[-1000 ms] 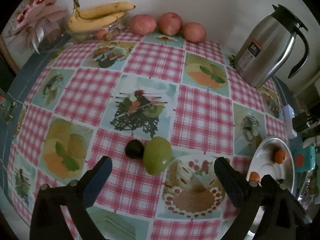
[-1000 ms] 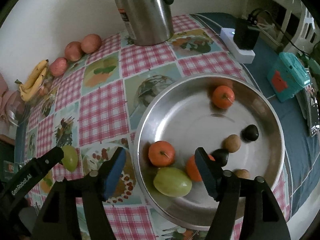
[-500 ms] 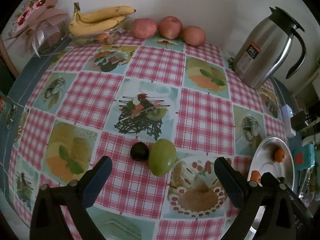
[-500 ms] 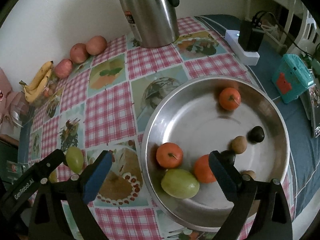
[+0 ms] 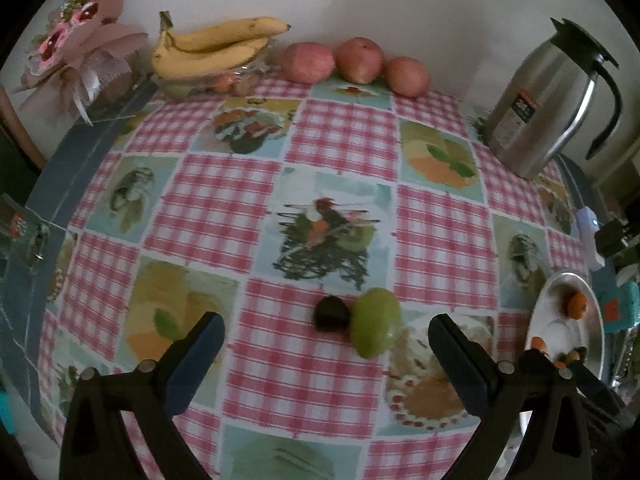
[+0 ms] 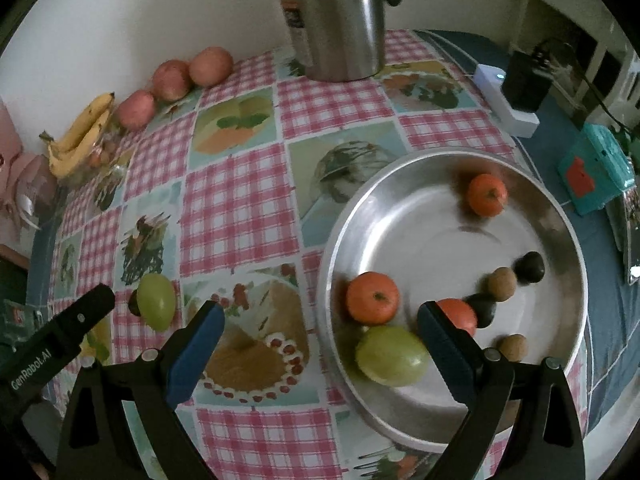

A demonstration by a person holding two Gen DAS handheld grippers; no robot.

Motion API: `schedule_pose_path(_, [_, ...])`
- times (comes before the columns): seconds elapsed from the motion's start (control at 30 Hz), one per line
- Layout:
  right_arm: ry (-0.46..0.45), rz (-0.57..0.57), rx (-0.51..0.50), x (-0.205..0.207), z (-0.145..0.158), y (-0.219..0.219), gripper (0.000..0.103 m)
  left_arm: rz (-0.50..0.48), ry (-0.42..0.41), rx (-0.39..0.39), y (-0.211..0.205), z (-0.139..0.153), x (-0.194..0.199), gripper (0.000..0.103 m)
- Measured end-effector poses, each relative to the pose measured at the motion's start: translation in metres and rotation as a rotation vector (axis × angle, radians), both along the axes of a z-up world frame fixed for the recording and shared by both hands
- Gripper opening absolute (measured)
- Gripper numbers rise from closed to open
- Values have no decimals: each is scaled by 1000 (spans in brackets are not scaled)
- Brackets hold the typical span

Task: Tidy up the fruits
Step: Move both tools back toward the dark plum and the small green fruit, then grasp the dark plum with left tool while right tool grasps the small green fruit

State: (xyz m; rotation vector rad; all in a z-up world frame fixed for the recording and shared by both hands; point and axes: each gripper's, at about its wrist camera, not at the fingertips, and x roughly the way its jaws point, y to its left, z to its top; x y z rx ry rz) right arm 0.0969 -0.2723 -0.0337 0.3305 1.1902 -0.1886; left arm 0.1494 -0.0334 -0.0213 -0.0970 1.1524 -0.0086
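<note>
On the table (image 5: 440, 240), the left gripper (image 5: 324, 356) hangs with its jaws wide and nothing between them, pointing steeply down at the checked cloth. Just ahead of it, slightly right of its centre line, lie the two fruits not yet in the tray: a small dark fruit (image 5: 331, 313) and, touching it on the right, a green fruit (image 5: 376, 328) whose long axis runs roughly along the gripper's pointing line, so the jaws already straddle its narrow width. This hand is plainly the nearer one; from the right wrist view the same pair sits well off to the left, beside the left gripper's finger. Further right, the right gripper (image 6: 320, 340) has just been opening and now stands wide and empty over the near rim of the metal tray (image 6: 568, 240), where another green fruit (image 6: 392, 356), oranges and small dark and brown fruits already lie. The next pick seems to belong to the left hand: a short advance forward and down onto the green fruit.
</note>
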Motion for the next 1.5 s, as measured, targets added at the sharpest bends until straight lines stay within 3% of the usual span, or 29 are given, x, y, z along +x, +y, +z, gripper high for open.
schedule_pose_path(0.3, [2, 95, 23, 17, 1, 47, 97, 72, 60, -67, 42, -16, 11, 103])
schedule_pose_path(0.7, [11, 239, 94, 48, -28, 109, 96, 177, 135, -161, 78, -47, 26, 103])
schedule_pose_path(0.87, [21, 267, 124, 57, -39, 122, 68, 212, 145, -185, 90, -52, 29, 103])
schedule_pose_path(1.0, [49, 286, 161, 62, -52, 129, 53, 208, 146, -205, 91, -53, 30, 103])
schedule_pose_path(1.37, [26, 276, 236, 61, -51, 122, 40, 162, 161, -247, 77, -58, 34, 102])
schedule_pose_path(1.5, [32, 257, 264, 59, -54, 111, 40, 130, 179, -296, 66, -62, 34, 90])
